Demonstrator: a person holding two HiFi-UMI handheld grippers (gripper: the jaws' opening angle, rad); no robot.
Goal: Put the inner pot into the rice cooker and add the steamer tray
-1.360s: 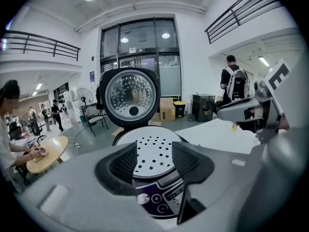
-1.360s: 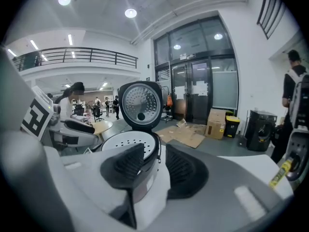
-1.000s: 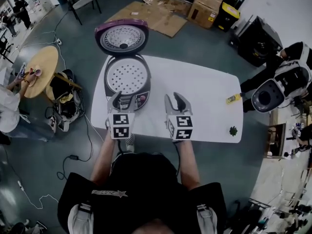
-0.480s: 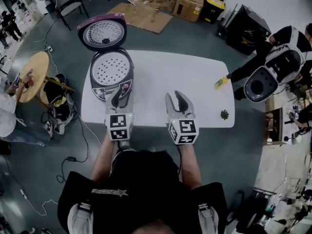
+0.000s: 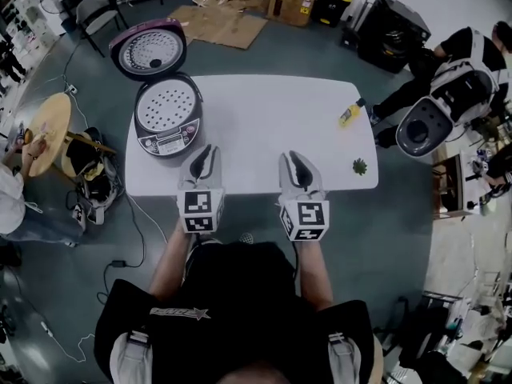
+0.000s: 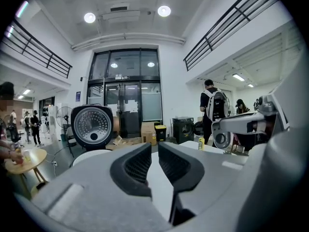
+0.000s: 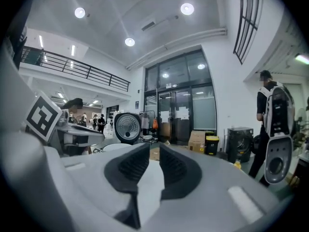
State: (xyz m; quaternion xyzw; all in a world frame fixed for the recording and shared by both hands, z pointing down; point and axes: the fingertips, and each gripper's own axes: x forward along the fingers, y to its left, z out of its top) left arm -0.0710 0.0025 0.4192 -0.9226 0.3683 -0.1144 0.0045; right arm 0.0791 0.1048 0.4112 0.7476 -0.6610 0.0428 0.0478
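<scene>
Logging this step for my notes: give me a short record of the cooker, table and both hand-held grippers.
Rice cooker: far left corner of table, lid open
Steamer tray: seated in the cooker
Left hand-held gripper: empty, jaws narrowly apart, just been closing
Right hand-held gripper: empty, jaws narrowly apart, just been closing
Also on table: yellow bottle, small dark green object, both at right

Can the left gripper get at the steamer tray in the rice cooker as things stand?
Probably yes. The left gripper, empty with jaws just closing to a slim gap, has only bare table between it and the rice cooker; the lid stands open, leaving the steamer tray exposed.
</scene>
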